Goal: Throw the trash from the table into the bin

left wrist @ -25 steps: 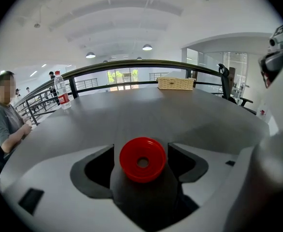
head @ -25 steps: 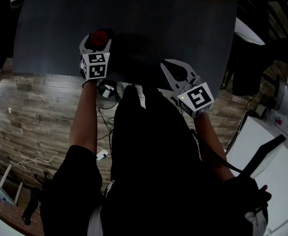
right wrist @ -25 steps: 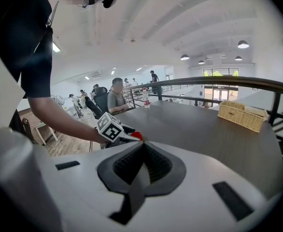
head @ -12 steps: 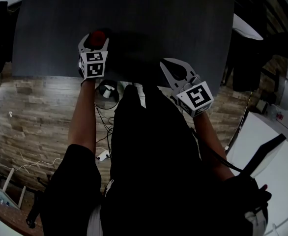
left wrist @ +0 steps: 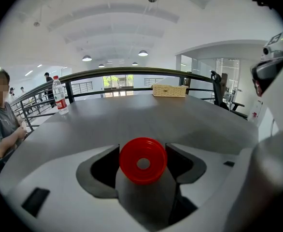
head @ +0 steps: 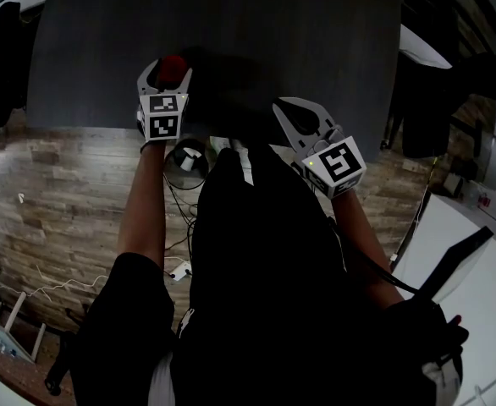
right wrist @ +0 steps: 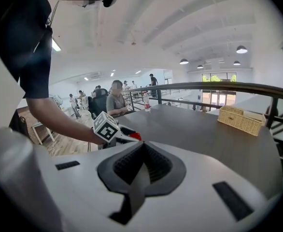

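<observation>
The red cup was gripped between the widely spread jaws of the left gripper, over the table near its front edge. The right gripper was closed on nothing. The cup was not yet dropped into the round container on the floor, judged to be the bin.

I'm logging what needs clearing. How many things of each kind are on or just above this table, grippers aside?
Red round item: 1
Water bottle: 1
Wicker basket: 1
Total: 3
</observation>
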`<action>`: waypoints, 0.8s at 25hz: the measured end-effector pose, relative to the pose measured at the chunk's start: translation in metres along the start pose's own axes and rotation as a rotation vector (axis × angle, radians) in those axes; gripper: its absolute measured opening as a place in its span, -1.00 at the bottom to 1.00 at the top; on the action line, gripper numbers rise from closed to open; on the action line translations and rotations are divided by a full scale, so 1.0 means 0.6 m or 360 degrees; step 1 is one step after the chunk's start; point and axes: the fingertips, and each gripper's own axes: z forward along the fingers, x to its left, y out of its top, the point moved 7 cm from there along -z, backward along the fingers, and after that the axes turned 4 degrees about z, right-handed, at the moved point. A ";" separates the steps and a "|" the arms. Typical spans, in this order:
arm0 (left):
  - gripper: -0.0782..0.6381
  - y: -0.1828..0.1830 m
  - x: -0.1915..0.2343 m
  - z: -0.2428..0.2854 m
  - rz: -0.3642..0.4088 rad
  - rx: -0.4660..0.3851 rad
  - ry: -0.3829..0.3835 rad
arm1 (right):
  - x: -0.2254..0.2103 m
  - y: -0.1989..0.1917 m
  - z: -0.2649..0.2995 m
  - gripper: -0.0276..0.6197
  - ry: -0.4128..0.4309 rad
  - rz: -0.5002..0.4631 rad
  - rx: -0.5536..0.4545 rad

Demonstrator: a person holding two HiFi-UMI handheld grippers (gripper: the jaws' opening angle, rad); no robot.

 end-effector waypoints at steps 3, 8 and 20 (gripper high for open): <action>0.07 0.003 -0.006 -0.014 0.0008 -0.0025 -0.0015 | 0.007 0.001 -0.001 -0.90 0.0003 0.0014 -0.0024; 0.07 0.016 -0.024 -0.046 -0.0003 -0.0071 -0.0026 | 0.017 0.008 -0.011 -0.90 0.0012 -0.0016 -0.0042; 0.06 0.041 -0.070 -0.108 -0.0044 -0.0162 0.0025 | 0.020 0.020 -0.029 -0.90 0.0107 -0.0077 -0.0068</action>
